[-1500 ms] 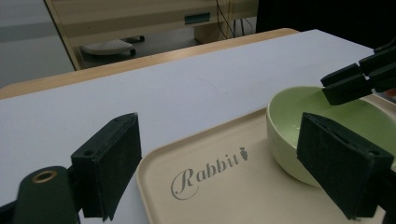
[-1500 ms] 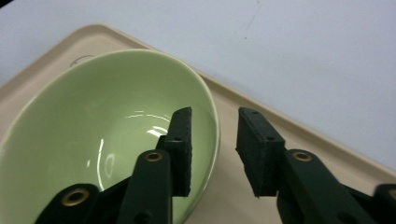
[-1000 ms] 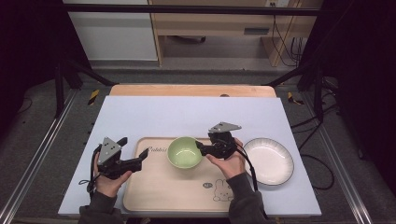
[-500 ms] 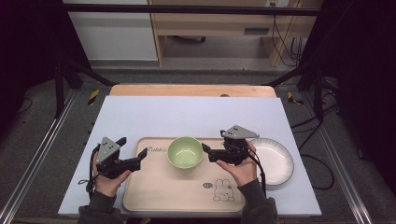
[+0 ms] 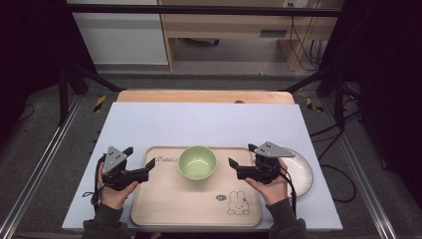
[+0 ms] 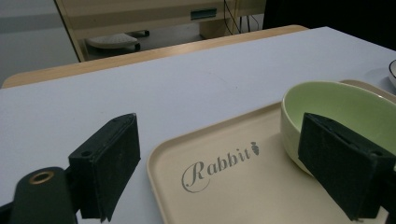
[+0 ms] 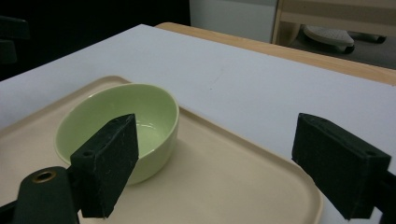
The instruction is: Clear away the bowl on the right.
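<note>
The pale green glazed ceramic bowl (image 5: 197,162) sits upright on the far middle of the beige plastic tray with the rabbit drawing (image 5: 169,209), which lies on the near part of the white-topped bench (image 5: 209,122). The right hand-held gripper (image 5: 232,163) hovers over the tray's right edge, just right of the bowl and clear of it. Its jaws have just been opening and stand wide, with nothing between them. The left hand-held gripper (image 5: 150,163) waits over the tray's left edge, jaws also spread wide and empty.

That bowl looks rigid, smooth and fairly light, but the glaze is likely slippery and a knock against the tray could chip it. The wall is too round for a sideways squeeze, so the best hold, by my reading, is on the rim: one pad inside, one outside, pinched on the side nearest the gripper. A white ceramic plate with a dark rim (image 5: 302,172) rests on the bench right of the tray.
</note>
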`<act>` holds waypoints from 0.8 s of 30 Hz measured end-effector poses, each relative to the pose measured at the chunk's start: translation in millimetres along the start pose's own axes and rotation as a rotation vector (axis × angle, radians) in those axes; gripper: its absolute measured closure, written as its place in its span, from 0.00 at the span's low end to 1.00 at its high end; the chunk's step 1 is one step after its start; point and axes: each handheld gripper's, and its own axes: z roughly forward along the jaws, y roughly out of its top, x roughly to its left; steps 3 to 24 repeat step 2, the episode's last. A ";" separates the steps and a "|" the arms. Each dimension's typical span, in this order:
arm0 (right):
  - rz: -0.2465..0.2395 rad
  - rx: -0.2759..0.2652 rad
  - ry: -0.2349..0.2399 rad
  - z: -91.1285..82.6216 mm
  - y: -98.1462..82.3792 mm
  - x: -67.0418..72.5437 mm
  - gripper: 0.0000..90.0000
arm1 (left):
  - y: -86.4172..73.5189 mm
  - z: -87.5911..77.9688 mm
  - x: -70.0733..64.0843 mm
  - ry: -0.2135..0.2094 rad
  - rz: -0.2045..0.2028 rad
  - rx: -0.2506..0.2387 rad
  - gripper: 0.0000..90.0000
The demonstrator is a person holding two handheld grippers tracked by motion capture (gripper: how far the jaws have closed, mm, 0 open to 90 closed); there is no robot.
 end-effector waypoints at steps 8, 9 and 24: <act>0.007 0.003 -0.005 -1.5 -2.0 -1.5 0.16 | -0.5 0.3 0.5 0.001 0.000 0.004 0.14; 0.007 0.003 -0.005 -1.5 -2.0 -1.5 0.16 | -0.5 0.3 0.5 0.001 0.000 0.004 0.14; 0.007 0.003 -0.005 -1.5 -2.0 -1.5 0.16 | -0.5 0.3 0.5 0.001 0.000 0.004 0.14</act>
